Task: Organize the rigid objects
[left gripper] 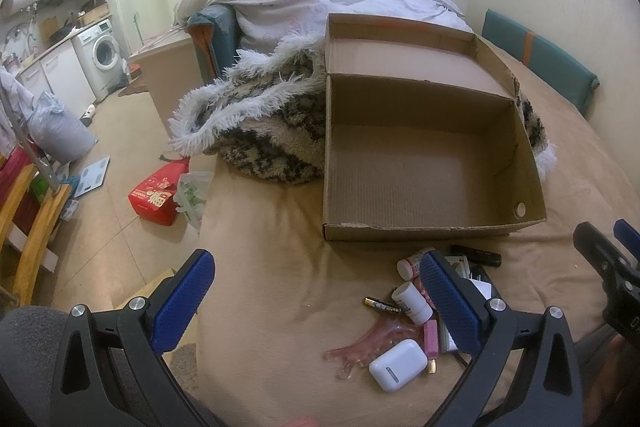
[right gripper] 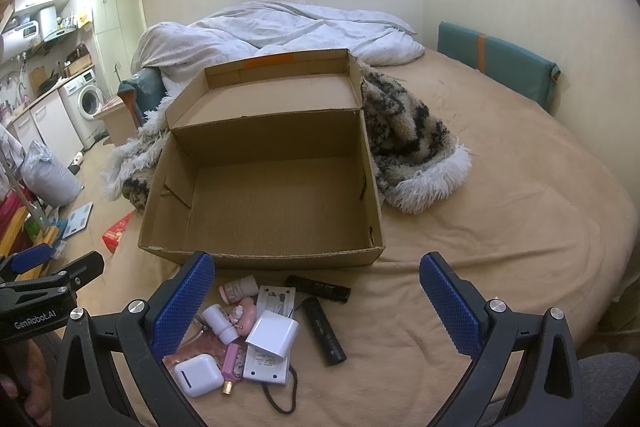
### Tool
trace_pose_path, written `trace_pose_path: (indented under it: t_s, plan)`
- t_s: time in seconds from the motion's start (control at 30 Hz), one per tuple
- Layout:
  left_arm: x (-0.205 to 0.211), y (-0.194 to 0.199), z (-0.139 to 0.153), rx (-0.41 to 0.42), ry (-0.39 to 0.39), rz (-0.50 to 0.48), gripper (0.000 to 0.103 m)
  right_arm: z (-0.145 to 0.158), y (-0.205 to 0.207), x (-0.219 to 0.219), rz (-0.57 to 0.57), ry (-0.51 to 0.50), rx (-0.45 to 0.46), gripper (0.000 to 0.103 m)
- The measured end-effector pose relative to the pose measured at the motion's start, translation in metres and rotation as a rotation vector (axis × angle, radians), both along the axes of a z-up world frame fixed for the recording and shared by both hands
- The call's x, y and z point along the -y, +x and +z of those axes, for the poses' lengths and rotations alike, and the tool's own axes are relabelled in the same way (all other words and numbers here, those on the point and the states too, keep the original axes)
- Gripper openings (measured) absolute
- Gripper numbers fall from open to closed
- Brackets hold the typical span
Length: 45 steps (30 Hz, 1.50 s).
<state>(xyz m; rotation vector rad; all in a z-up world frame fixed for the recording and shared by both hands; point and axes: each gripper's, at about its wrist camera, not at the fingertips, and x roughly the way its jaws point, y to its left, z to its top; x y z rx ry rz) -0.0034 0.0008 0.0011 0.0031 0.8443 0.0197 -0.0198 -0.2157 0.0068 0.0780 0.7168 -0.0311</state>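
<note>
Closest to the left wrist camera, the left gripper (left gripper: 316, 295) hangs with its blue fingers (left gripper: 186, 301) spread wide and nothing between them, above the near edge of the tan bed sheet (left gripper: 280, 267). Just right of its middle lies a small pile: a white earbud case (left gripper: 393, 365), a clear pink hair claw (left gripper: 360, 347), a white pill bottle (left gripper: 412, 303), a battery (left gripper: 382, 305) and a pink lighter (left gripper: 431, 337). Beyond the pile sits the open cardboard box (left gripper: 332, 155), empty, its lid tipped back against a shaggy blanket (left gripper: 260, 123). At the right edge the right gripper (left gripper: 612, 247) shows partly.

From the right wrist camera, the right gripper (right gripper: 316, 295) is likewise wide open and holds nothing. Between its fingers, toward the left, the pile spreads on the sheet: the earbud case (right gripper: 199, 374), a white charger block (right gripper: 272, 335), a black flashlight (right gripper: 323, 331), a black tube (right gripper: 318, 287) and the pill bottle (right gripper: 220, 323). The box (right gripper: 160, 211) stands just beyond them. The left gripper (right gripper: 56, 263) is at the left edge.
</note>
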Motion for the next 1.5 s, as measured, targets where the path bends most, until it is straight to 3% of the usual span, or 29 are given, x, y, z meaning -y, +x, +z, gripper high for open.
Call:
trace_pose_path:
  t_s: [1.5]
  plan:
    - [-0.0005,-0.0014,-0.0033,-0.009,-0.002,0.004,0.102,-0.0035,0.0011,-0.0068,0.016,-0.002,-0.008,0.103]
